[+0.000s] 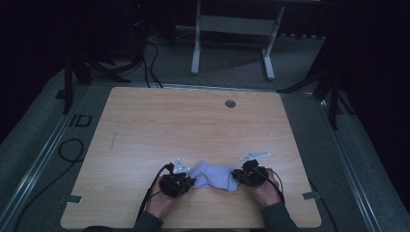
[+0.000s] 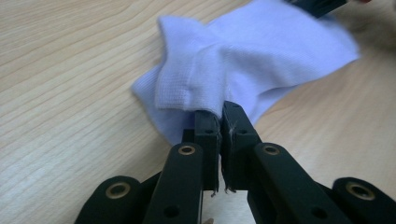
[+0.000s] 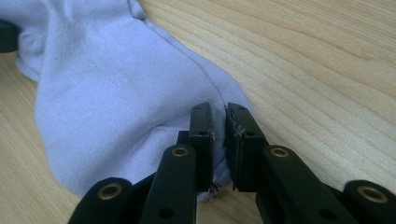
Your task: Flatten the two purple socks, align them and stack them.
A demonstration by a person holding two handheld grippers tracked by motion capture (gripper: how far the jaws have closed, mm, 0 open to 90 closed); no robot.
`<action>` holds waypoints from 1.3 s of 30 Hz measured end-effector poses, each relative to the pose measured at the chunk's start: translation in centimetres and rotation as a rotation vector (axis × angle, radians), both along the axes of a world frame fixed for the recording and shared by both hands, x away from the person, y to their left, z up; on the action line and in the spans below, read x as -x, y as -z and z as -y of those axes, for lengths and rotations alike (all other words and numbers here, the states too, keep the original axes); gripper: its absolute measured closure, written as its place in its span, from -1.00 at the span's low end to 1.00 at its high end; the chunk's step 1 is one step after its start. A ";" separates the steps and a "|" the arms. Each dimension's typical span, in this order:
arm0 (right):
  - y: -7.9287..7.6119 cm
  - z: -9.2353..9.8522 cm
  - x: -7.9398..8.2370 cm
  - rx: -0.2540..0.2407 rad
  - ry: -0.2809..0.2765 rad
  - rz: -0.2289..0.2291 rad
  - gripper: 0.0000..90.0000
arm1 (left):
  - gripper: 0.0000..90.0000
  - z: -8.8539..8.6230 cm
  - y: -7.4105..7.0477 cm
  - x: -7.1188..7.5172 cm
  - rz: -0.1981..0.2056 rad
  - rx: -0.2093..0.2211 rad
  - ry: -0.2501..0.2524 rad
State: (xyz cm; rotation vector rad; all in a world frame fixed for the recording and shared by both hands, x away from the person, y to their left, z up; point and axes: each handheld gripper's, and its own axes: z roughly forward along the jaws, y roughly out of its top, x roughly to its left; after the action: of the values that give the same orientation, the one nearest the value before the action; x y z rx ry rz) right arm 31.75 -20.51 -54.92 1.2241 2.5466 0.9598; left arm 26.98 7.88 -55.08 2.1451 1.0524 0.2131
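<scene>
A pale lilac sock [image 1: 214, 175] lies crumpled on the wooden table [image 1: 193, 125] near its front edge, between the two hands. My left gripper [image 1: 186, 181] is at the sock's left end; in the left gripper view its jaws are pinched on a folded edge of the sock [image 2: 243, 70], the gripper [image 2: 220, 112] shut on the cloth. My right gripper [image 1: 240, 176] is at the sock's right end. The right gripper view has the gripper [image 3: 218, 114] shut on an edge of the sock [image 3: 107, 84], with fabric caught between the pads.
A round grommet hole [image 1: 230, 103] sits near the table's far edge. Black cables [image 1: 150, 191] trail from the grippers toward the person. Beyond the table stand a white frame [image 1: 232, 29] and dark tripod legs [image 1: 329, 87] on the floor.
</scene>
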 end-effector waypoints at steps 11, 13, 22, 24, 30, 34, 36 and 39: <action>-0.1 -0.2 0.2 0.012 0.009 0.012 0.93 | 0.95 0.3 0.4 0.1 0.019 -0.071 0.003; -0.2 -0.3 0.3 0.012 0.005 0.021 0.94 | 0.96 0.3 0.4 0.1 0.019 -0.070 0.002; -1.2 0.5 0.4 -0.053 0.014 0.053 0.94 | 0.96 0.3 0.4 0.1 0.016 -0.069 -0.003; -1.5 0.9 0.4 -0.067 0.026 0.060 0.94 | 0.96 0.3 0.4 0.1 0.015 -0.068 -0.002; -1.7 1.5 0.2 -0.069 0.045 0.066 0.94 | 0.96 0.3 0.1 0.3 0.008 -0.041 0.018; -1.8 1.5 0.2 -0.070 0.049 0.068 0.94 | 0.96 0.3 -0.3 0.5 0.016 -0.022 0.024; -2.0 1.5 0.2 -0.073 0.049 0.074 0.94 | 0.96 0.1 -0.6 0.6 0.012 -0.013 0.027; -2.3 1.4 0.1 -0.078 0.055 0.075 0.94 | 0.96 -0.2 -0.5 0.5 -0.006 -0.012 0.021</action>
State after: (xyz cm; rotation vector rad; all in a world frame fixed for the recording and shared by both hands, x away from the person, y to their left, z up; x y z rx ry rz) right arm 31.64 -21.94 -52.64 1.2477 2.4268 1.0807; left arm 26.48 8.12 -54.62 2.1680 1.0338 0.2034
